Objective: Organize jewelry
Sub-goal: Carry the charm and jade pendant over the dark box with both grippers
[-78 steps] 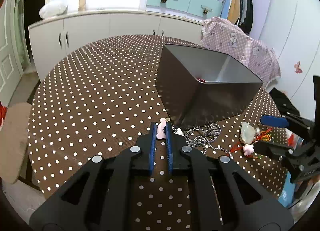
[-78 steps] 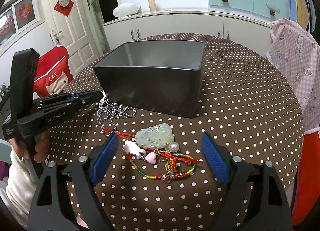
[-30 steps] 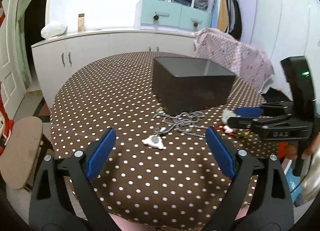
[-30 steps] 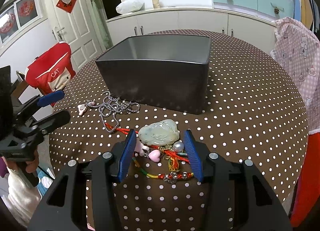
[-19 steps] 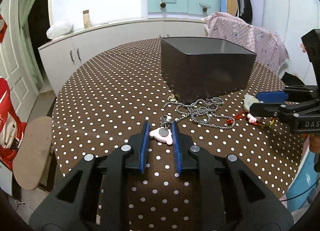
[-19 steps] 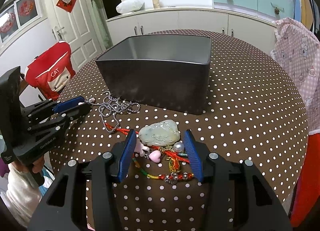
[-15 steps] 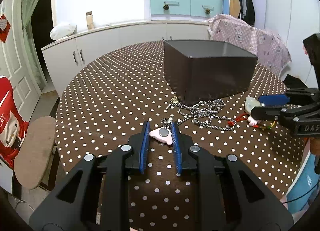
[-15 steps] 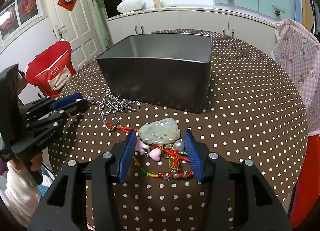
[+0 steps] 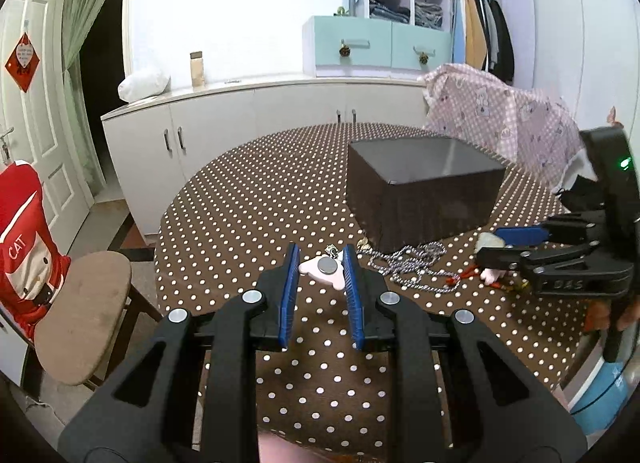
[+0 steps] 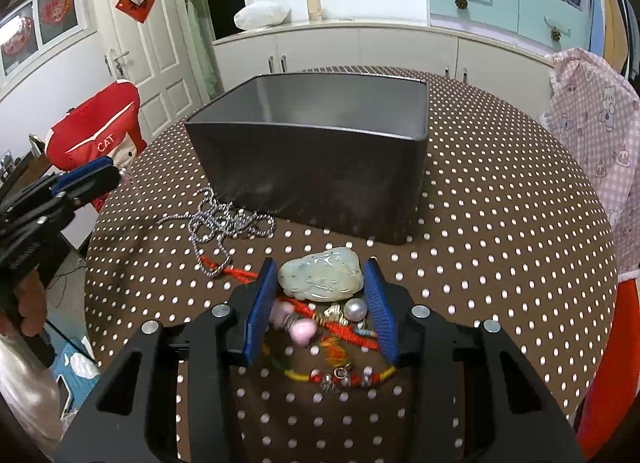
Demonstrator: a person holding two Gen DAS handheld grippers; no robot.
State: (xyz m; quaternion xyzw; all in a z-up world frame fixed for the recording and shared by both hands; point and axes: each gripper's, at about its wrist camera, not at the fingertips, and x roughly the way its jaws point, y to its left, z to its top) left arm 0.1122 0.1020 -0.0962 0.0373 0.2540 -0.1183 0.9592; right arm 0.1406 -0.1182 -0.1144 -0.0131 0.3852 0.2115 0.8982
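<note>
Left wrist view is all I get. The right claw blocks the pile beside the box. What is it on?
Observer: The right claw is closing around a pale green jade pendant, with one pad on each side of it.
Operator: Anything else inside the claw?
Observer: A pearl and a pink heart bead, just behind the pendant.
Operator: Bracelet?
Observer: A multicoloured beaded bracelet lies nearer the claw's body. It is blurred.

White cabinets (image 9: pixel 256 119), teal drawers (image 9: pixel 384 49), open wardrobe (image 9: pixel 480 35), white door (image 10: pixel 140 35), wooden stool (image 9: pixel 84 315)
</note>
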